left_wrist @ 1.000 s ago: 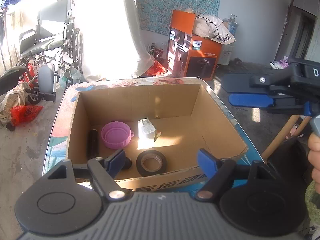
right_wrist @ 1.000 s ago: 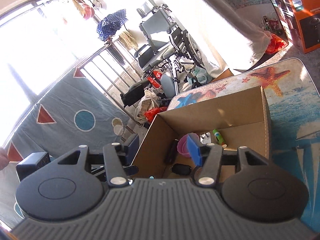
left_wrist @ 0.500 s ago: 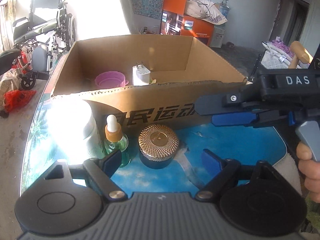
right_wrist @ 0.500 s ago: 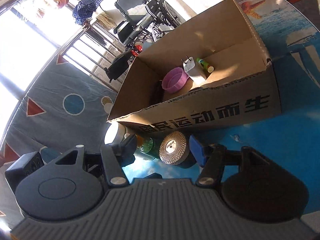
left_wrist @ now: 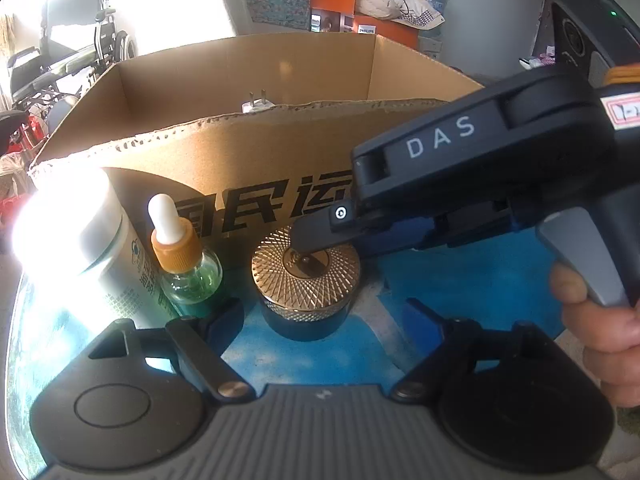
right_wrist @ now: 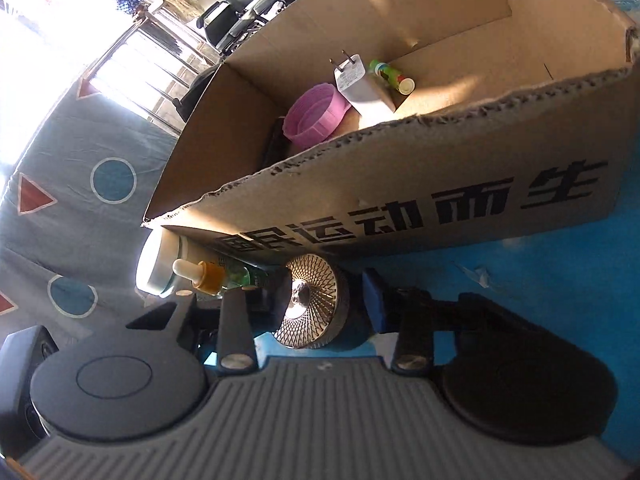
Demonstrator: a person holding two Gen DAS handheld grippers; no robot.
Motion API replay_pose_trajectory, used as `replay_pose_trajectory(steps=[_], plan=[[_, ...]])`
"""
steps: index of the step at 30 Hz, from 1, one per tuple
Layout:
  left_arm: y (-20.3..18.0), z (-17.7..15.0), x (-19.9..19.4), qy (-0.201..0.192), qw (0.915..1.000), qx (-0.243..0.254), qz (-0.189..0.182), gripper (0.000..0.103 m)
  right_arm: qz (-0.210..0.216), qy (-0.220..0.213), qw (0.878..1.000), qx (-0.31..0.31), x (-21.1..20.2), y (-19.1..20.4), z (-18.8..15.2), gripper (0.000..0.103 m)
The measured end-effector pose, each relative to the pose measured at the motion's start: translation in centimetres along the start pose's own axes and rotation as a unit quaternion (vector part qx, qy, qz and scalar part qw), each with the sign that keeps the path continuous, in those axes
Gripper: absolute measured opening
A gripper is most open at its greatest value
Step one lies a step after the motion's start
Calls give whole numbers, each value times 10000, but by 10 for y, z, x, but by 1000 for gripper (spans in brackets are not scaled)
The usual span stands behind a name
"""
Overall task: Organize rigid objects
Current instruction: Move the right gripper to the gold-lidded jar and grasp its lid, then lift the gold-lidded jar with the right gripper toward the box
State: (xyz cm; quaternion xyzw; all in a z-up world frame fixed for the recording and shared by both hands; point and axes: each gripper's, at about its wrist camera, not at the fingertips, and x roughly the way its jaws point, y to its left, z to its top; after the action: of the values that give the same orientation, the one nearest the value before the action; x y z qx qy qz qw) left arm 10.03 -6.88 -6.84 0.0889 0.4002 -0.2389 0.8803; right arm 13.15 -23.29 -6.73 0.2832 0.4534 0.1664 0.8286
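- Far left on the blue table, a white bottle is glaring in sunlight against the cardboard box.
- Just beside it, a dropper bottle is standing upright.
- Your left gripper is hanging released, jaws wide, with the gold-lidded jar ahead of them, untouched.
- Your right gripper is closing around the jar's lid; whether its pads are pressing yet, you cannot tell.
- Inside the box, a pink lid and a white charger are lying.
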Motion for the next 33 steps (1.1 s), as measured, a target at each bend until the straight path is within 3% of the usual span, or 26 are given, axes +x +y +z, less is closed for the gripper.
replay_pose_trajectory(steps=[15,29,33], plan=[[-16,11,4,109,9996,71,-248,87,20,196,9998,-83,-6,-8,2,39],[-59,11,2,183,9940,510,-950,87,-304,-23,9994,161,-59,-44,-19,42],[-67,11,5,98,9949,707,-710,85,-161,-137,9991,373,-71,-55,-23,42]])
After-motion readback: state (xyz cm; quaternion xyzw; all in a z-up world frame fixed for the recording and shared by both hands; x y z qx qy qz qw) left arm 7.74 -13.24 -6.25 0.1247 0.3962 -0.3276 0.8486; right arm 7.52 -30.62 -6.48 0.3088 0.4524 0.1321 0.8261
